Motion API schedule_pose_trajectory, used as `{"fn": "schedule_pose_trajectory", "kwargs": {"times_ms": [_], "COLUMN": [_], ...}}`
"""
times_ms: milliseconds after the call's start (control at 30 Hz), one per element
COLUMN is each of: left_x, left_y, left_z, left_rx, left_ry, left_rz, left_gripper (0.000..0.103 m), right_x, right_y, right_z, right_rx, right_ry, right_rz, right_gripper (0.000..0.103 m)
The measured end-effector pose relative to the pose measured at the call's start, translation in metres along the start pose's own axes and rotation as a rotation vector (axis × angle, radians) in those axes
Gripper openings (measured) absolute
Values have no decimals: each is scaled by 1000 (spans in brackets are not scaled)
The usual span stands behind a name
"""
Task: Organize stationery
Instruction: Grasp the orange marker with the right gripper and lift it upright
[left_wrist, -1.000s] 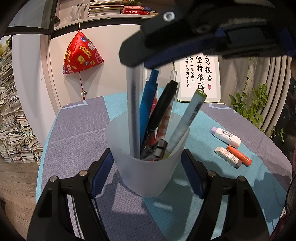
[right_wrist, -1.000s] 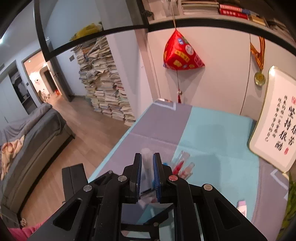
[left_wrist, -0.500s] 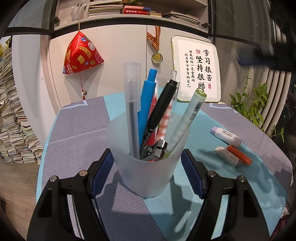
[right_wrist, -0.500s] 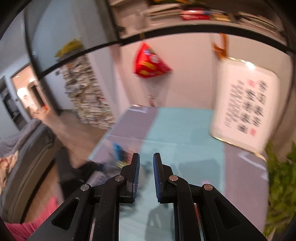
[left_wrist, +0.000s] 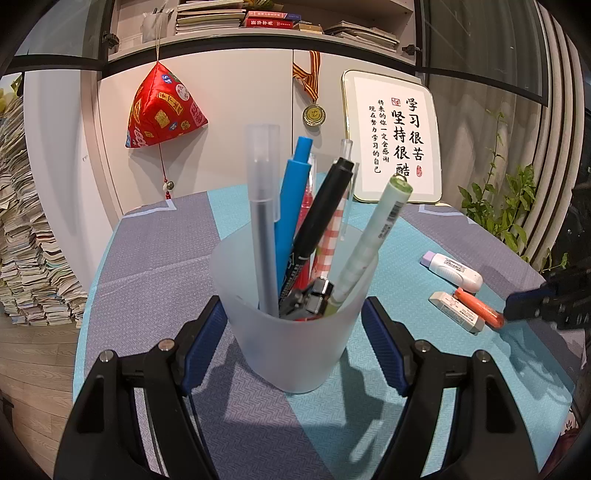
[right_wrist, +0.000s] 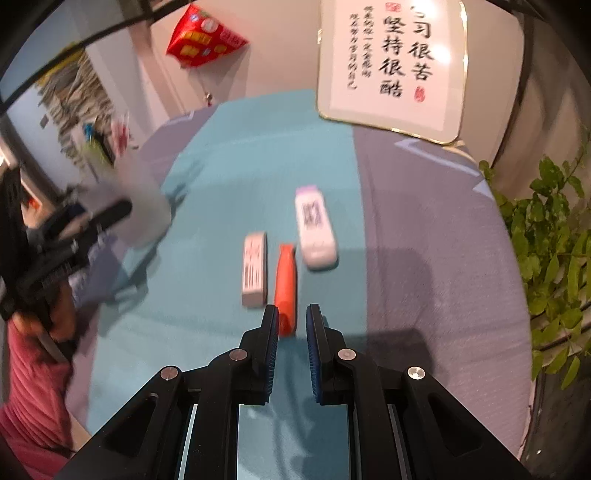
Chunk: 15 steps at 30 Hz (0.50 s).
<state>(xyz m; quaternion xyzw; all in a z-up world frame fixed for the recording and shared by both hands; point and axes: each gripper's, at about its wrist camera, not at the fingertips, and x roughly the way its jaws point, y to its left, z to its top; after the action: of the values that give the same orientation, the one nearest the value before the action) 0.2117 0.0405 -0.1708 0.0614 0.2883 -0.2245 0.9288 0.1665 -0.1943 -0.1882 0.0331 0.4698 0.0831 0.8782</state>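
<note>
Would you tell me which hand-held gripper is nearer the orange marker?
Right. The right hand-held gripper hangs at the orange marker's near end, empty. The left hand-held gripper sits around the cup, off to the marker's left.

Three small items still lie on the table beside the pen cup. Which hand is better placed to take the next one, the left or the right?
The right. The right gripper, empty and nearly shut, hangs just over the near end of the orange marker. The left gripper is shut on the pen cup.
</note>
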Motion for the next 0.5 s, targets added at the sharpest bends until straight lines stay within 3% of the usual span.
{"fn": "schedule_pose_trajectory", "kwargs": {"times_ms": [267, 500], "left_x": [0, 0], "left_y": [0, 0], "left_z": [0, 0], "left_rx": [0, 1], "left_ry": [0, 0], "left_rz": [0, 0], "left_gripper": [75, 75], "right_x": [14, 5], "right_y": [10, 8], "right_z": [0, -1], "right_rx": [-40, -41], "right_ry": [21, -53], "right_rz": [-4, -36], "right_gripper": [14, 14]}}
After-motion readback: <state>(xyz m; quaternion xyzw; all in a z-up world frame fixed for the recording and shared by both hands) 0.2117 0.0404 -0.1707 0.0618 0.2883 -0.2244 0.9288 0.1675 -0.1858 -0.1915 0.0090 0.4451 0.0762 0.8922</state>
